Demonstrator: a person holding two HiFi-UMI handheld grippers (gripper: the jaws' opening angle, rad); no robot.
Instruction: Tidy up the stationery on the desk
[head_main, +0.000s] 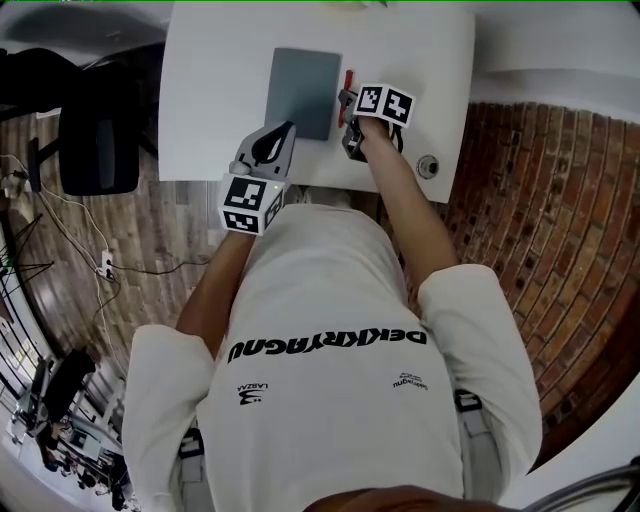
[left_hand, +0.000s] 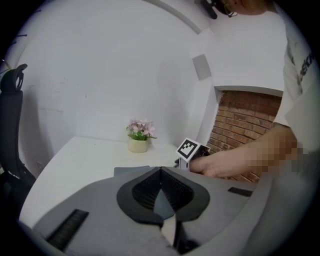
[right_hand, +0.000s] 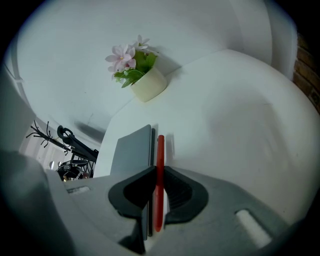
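- bench (head_main: 210, 90): 1, white
- grey notebook (head_main: 303, 92): 1
- red pen (right_hand: 160, 150): 1
- potted plant (right_hand: 145, 82): 1, pink flowers in a cream pot
- tongs: 2, left tongs (left_hand: 161, 172) and right tongs (right_hand: 159, 175)
- marker cubes: 2, one per tongs, left cube (head_main: 250, 205) and right cube (head_main: 385, 103)
- office chair (head_main: 98, 135): 1, black
- small round grey object (head_main: 428, 166) at the bench edge: 1, can't tell what it is
- white power strip (head_main: 106, 264): 1
- person (head_main: 340, 370): 1, both forearms in view
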